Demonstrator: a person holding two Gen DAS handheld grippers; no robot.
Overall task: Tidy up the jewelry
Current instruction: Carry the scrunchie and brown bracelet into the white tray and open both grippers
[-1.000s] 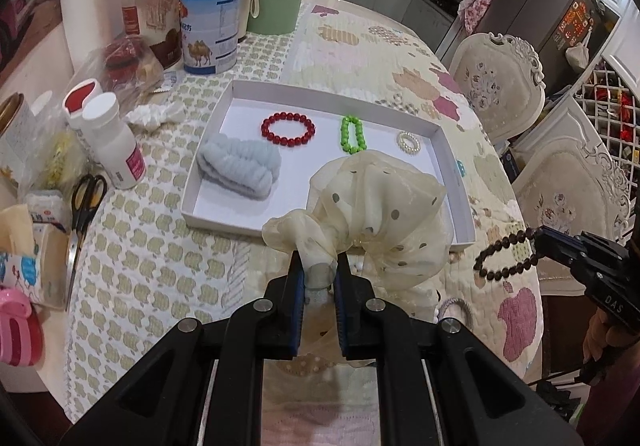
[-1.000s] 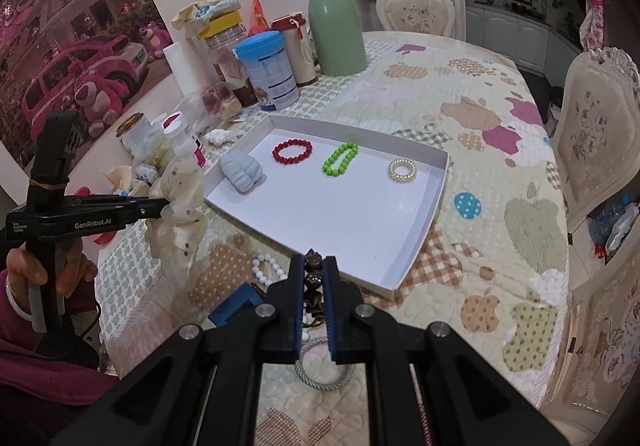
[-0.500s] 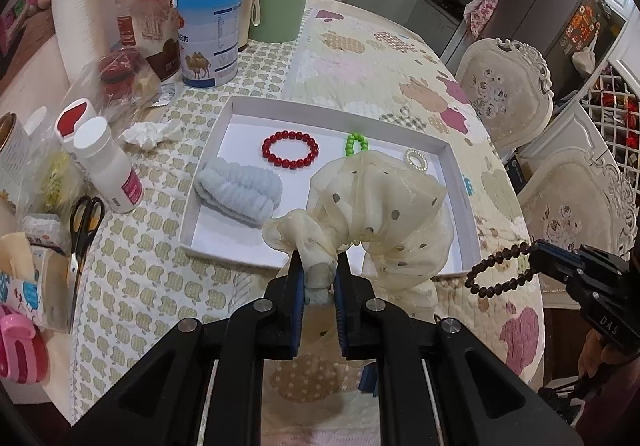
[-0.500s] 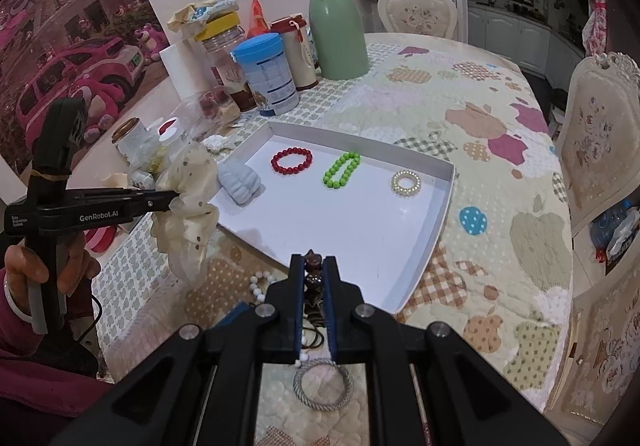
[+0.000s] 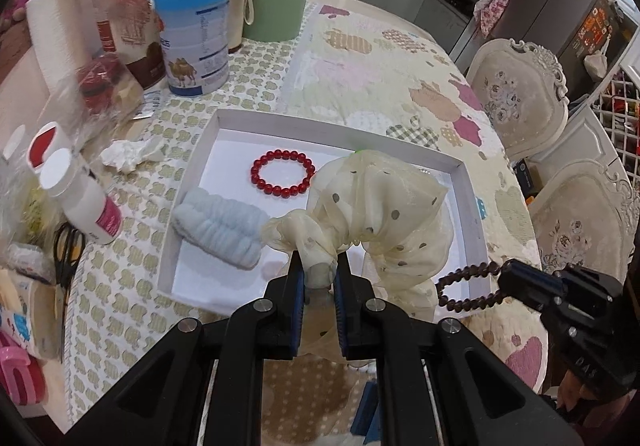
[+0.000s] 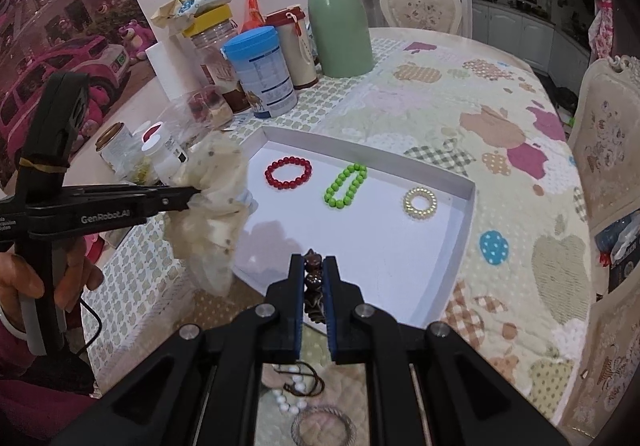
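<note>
Organza, cream with dark dots, fills my left gripper [image 5: 320, 274]: I have it clenched on the gathered neck of a big polka-dot scrunchie [image 5: 380, 214], which hangs above the near part of the white tray [image 5: 466, 182], not yet touching its floor as far as I can judge. It looks feather-light and floppy, with no stiffness beyond the elastic core, so the loose ruffles billow and drape wherever they like; pinching the bunched elastic band, as I do now, seems the only hold that will not slide off the sheer cloth. My right gripper [image 6: 314, 278] is clamped on a dark wooden bead bracelet [image 5: 466, 284], which dangles as a loop over the tray's near rim. Those beads look hard and smooth, heavier than the fabric, strung on something slack, so the loop swings, and I judge a grip across a few beads safer than one on a single round bead that could squirt out. Inside the tray lie a pale blue fluffy scrunchie [image 5: 222, 228] at its near left, a red bead bracelet [image 5: 283, 174] behind that, a green bead bracelet [image 6: 345, 186] in the middle and a pearl ring-shaped piece [image 6: 420, 204] toward its right. On the quilted cloth in front of the tray rest white beads [image 6: 286, 400] and a silvery bangle [image 6: 323, 426], yet to be sorted.
</note>
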